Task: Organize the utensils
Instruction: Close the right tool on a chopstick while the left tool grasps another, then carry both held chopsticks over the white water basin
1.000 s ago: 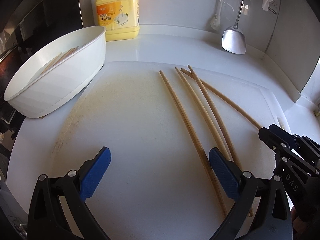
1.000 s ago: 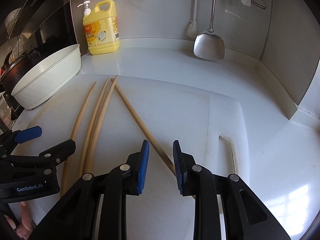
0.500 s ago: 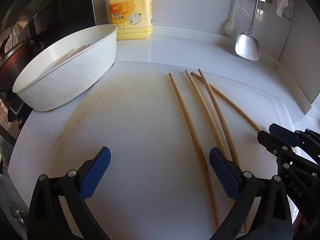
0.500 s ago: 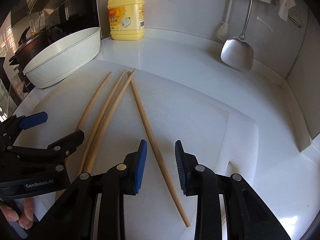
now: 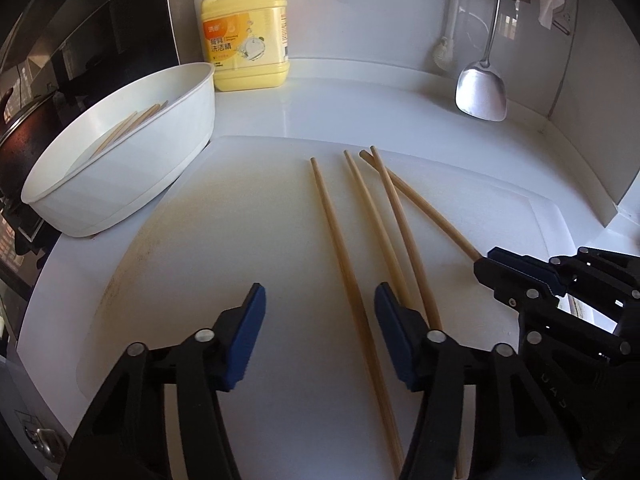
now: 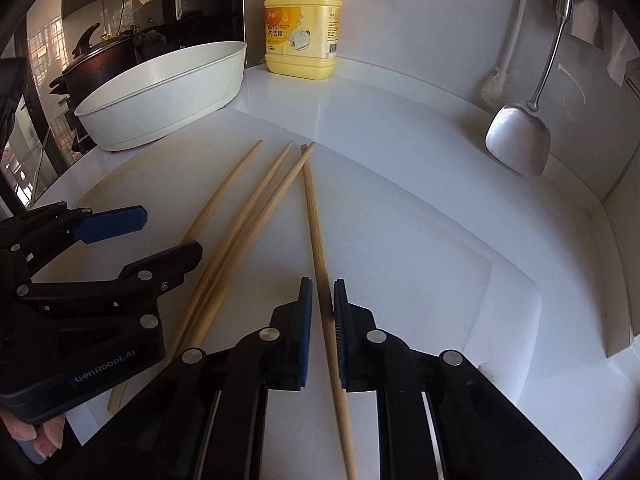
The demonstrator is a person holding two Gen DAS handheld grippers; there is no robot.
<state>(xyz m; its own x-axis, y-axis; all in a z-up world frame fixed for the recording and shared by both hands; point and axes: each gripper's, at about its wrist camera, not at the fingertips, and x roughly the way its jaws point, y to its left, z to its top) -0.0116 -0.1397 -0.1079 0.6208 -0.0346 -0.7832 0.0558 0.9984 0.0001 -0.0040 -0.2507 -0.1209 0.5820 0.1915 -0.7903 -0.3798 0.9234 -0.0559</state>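
Several wooden chopsticks lie on a white cutting board (image 5: 200, 260). My left gripper (image 5: 320, 332) is open low over the board, and the leftmost chopstick (image 5: 340, 248) runs between its fingers untouched. My right gripper (image 6: 320, 316) straddles the rightmost chopstick (image 6: 314, 220) with its jaws narrowly parted and a small gap showing on each side. It also shows at the right of the left wrist view (image 5: 516, 272). Two more chopsticks (image 6: 248, 232) lie side by side between the grippers. A white oval basin (image 5: 120, 168) at the left holds other chopsticks (image 5: 128, 124).
A yellow dish soap bottle (image 5: 246, 32) stands at the back wall. A metal spatula (image 5: 480, 92) hangs at the back right, beside a white brush (image 6: 496, 84). A dark pot (image 6: 96, 60) sits behind the basin. The counter edge lies at the left.
The left gripper's jaws have narrowed and now straddle the leftmost chopstick. The right gripper has moved over the rightmost chopstick, which now lies between its fingers.
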